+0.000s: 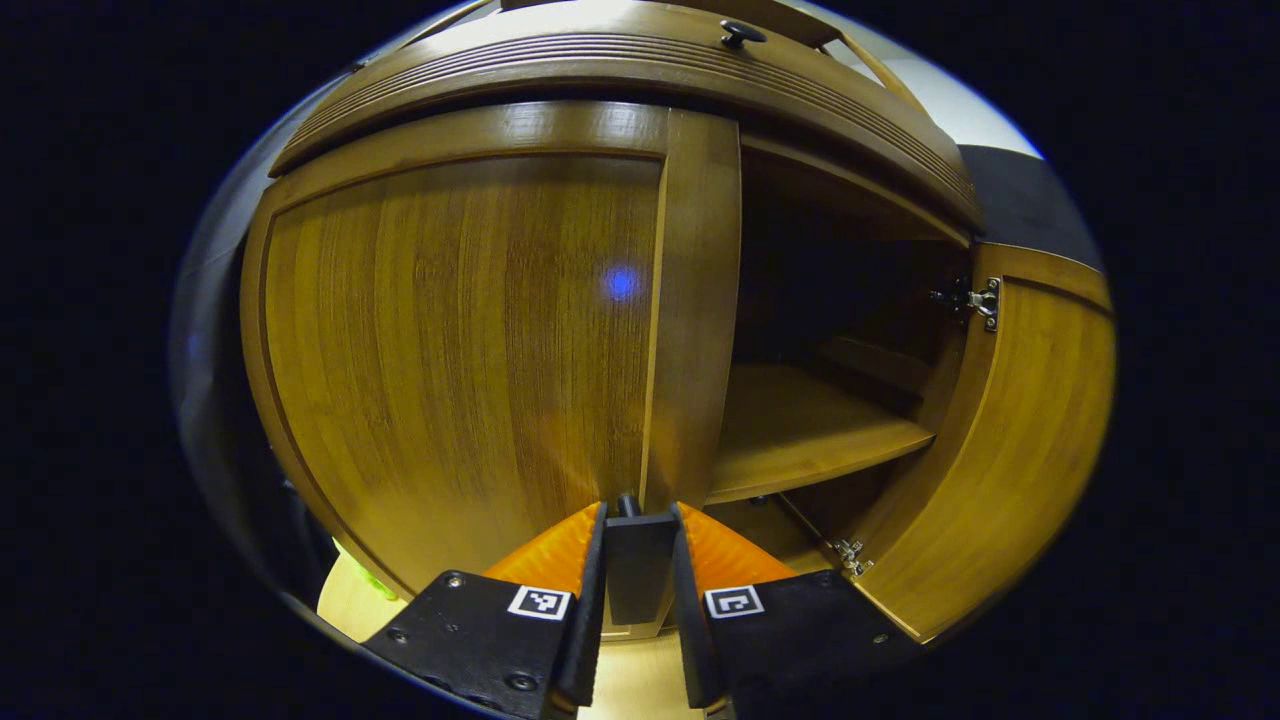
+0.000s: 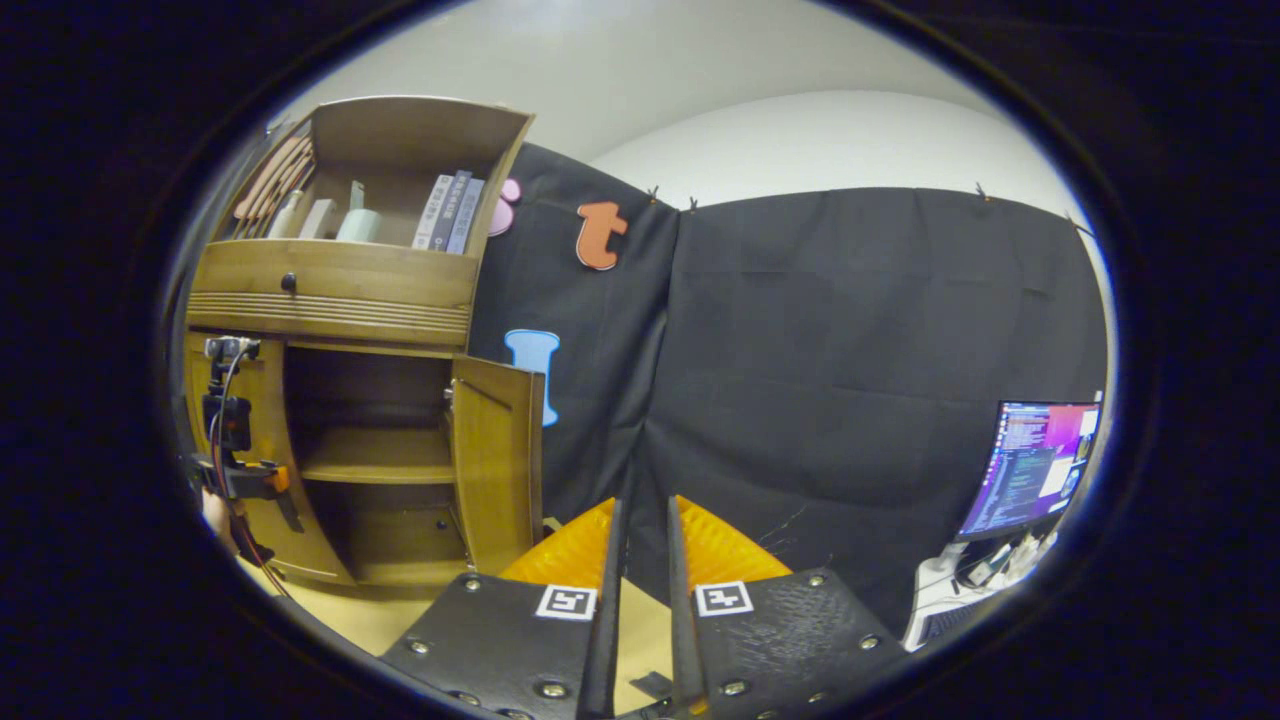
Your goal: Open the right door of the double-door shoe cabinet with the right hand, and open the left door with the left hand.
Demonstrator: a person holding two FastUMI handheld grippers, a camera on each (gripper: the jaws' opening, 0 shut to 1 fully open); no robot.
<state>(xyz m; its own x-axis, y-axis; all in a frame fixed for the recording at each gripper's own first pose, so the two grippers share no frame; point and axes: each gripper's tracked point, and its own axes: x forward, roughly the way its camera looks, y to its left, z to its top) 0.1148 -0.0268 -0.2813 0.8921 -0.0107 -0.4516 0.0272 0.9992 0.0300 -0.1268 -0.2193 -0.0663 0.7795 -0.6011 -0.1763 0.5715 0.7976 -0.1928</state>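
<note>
The wooden shoe cabinet (image 2: 335,300) stands at the left of the right gripper view. Its right door (image 1: 1010,430) is swung wide open, baring an inner shelf (image 1: 810,430). The left door (image 1: 460,340) lies flat against the cabinet front. In the left gripper view my left gripper (image 1: 640,515) is shut on that door's dark handle (image 1: 638,565), at the door's inner edge. From the right gripper view the left gripper (image 2: 235,475) shows small at the left door (image 2: 262,420). My right gripper (image 2: 643,510) is shut with nothing in it, well back from the open right door (image 2: 497,470).
A drawer with a dark knob (image 1: 741,33) runs above the doors. An open top compartment holds books (image 2: 448,212). A lit monitor (image 2: 1030,465) stands at the far right on a white desk. Pale floor (image 2: 380,620) lies before the cabinet.
</note>
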